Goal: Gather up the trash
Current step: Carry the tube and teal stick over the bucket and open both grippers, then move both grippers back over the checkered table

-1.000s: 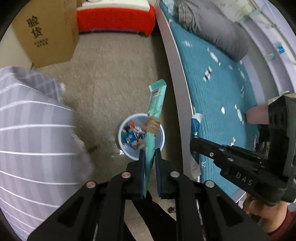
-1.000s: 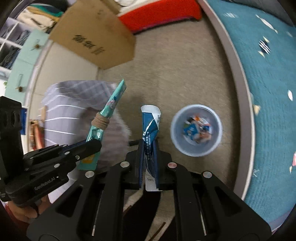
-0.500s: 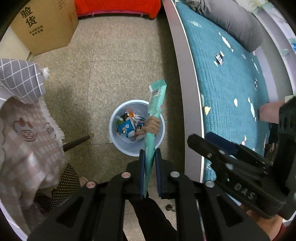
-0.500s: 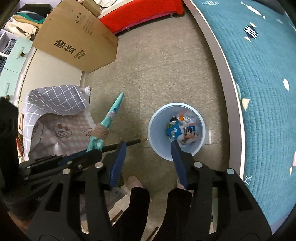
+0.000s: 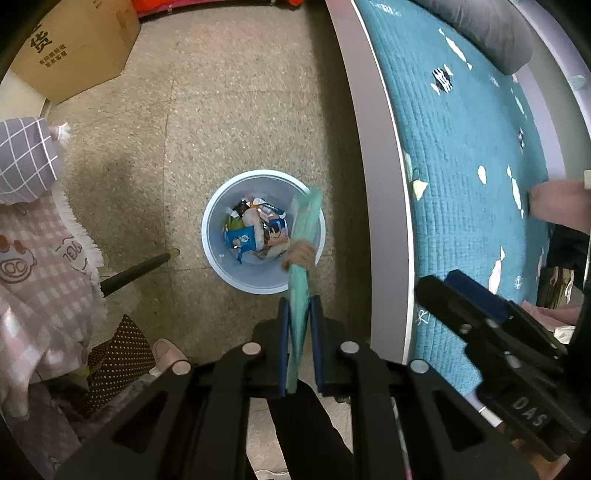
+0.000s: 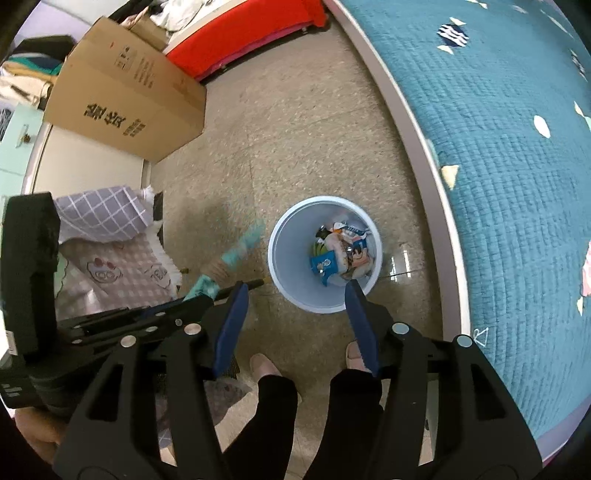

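Observation:
A pale blue trash bin (image 5: 221, 266) (image 6: 295, 295) stands on the floor beside the bed, with several snack wrappers inside. My left gripper (image 5: 298, 301) is shut on a long teal wrapper (image 5: 303, 236) with a tan band around its middle; the wrapper's far end hangs over the bin's right rim. From the right wrist view the same teal wrapper (image 6: 240, 247) shows left of the bin. My right gripper (image 6: 295, 291) hovers above the bin's near rim, its jaws opening, with nothing between them.
A bed with a teal quilt (image 5: 461, 166) (image 6: 517, 147) and grey frame runs along the right. A cardboard box (image 6: 125, 96) and a red item (image 6: 251, 33) stand at the far side. Checked cloths (image 5: 33, 236) lie left. The person's legs and feet (image 6: 266, 369) are below.
The right gripper let go of a blue and white wrapper and now stands open over the bin. Both grippers sank closer to the bin; the left one still holds the teal wrapper.

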Motion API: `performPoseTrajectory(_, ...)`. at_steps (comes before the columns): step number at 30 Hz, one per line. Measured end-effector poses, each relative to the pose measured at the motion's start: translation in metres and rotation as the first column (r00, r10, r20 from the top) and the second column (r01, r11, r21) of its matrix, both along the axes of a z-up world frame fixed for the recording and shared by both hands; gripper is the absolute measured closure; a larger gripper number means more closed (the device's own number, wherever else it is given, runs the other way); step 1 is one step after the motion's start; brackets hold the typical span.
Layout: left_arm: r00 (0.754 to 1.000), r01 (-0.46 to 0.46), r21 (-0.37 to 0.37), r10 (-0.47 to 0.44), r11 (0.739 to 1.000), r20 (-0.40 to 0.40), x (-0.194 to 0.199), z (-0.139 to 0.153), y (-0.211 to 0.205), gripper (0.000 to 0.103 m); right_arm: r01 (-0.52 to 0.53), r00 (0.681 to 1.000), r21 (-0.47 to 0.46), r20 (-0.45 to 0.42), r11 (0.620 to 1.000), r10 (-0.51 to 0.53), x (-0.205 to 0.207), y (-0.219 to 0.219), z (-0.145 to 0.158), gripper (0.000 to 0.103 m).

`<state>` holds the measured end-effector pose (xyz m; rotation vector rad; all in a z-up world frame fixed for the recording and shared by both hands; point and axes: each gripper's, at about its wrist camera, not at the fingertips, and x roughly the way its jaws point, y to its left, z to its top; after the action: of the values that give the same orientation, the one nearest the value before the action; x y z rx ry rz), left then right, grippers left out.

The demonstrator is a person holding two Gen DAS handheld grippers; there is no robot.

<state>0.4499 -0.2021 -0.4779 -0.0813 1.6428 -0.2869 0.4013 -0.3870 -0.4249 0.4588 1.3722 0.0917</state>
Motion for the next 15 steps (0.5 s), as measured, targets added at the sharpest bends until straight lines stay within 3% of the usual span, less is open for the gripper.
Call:
performPoseTrajectory(11, 1.000, 0.020, 0.002, -0.020, 1.000, 0.008, 0.016, -0.003, -0.017, 0.091, 0.072, 0.997, 0.030, 0.031, 0.997, -0.073, -0.003, -0.019, 0.009, 0.048)
performPoseTrajectory(13, 1.000, 0.003, -0.001, -0.003, 1.000, -0.001, 0.018, -0.003, -0.016, 0.077, 0.072, 0.997, 0.032, 0.032, 0.997, -0.073, -0.003, -0.019, 0.011, 0.048)
performPoseTrajectory(14, 1.000, -0.012, -0.008, 0.012, 1.000, 0.000, 0.019, -0.001, -0.016, 0.050, 0.071, 0.997, 0.029, 0.033, 0.997, -0.072, -0.003, -0.019, 0.012, 0.048)
performPoseTrajectory(15, 1.000, -0.016, -0.005, 0.016, 1.000, 0.010, 0.019, 0.002, -0.015, 0.040, 0.073, 0.997, 0.030, 0.034, 0.997, -0.074, -0.003, -0.019, 0.013, 0.048)
